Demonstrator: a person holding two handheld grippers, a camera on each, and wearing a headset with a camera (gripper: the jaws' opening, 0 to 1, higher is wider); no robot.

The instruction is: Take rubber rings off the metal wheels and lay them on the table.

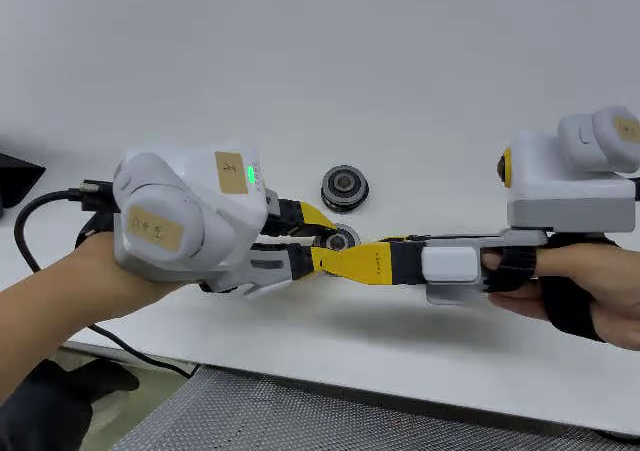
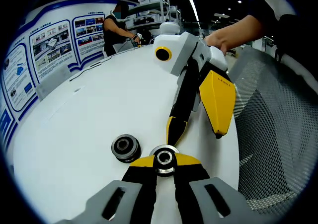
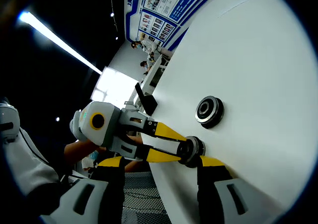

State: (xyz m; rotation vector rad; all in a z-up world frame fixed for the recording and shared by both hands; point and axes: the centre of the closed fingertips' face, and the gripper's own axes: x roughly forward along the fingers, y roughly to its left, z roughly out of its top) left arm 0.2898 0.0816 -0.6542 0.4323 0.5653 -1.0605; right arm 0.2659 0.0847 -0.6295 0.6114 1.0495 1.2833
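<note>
My left gripper [image 1: 333, 237] [image 2: 164, 160] is shut on a small metal wheel [image 1: 343, 239] [image 2: 164, 158] [image 3: 192, 149], holding it just above the white table [image 1: 420, 91]. My right gripper [image 1: 325, 259] [image 3: 161, 160] comes in from the right and stands open, with one of its yellow fingers [image 2: 175, 130] close beside the held wheel. A second wheel [image 1: 345, 187] [image 2: 125, 147] [image 3: 208, 110] with a black rubber ring around it lies flat on the table just beyond the grippers. I cannot tell whether the held wheel carries a ring.
A black cable [image 1: 28, 221] trails from the left gripper over the table's front edge. A dark object [image 1: 15, 176] sits at the far left. Grey mesh [image 1: 260, 411] lies below the table's front edge. People stand far off behind the table [image 2: 117, 25].
</note>
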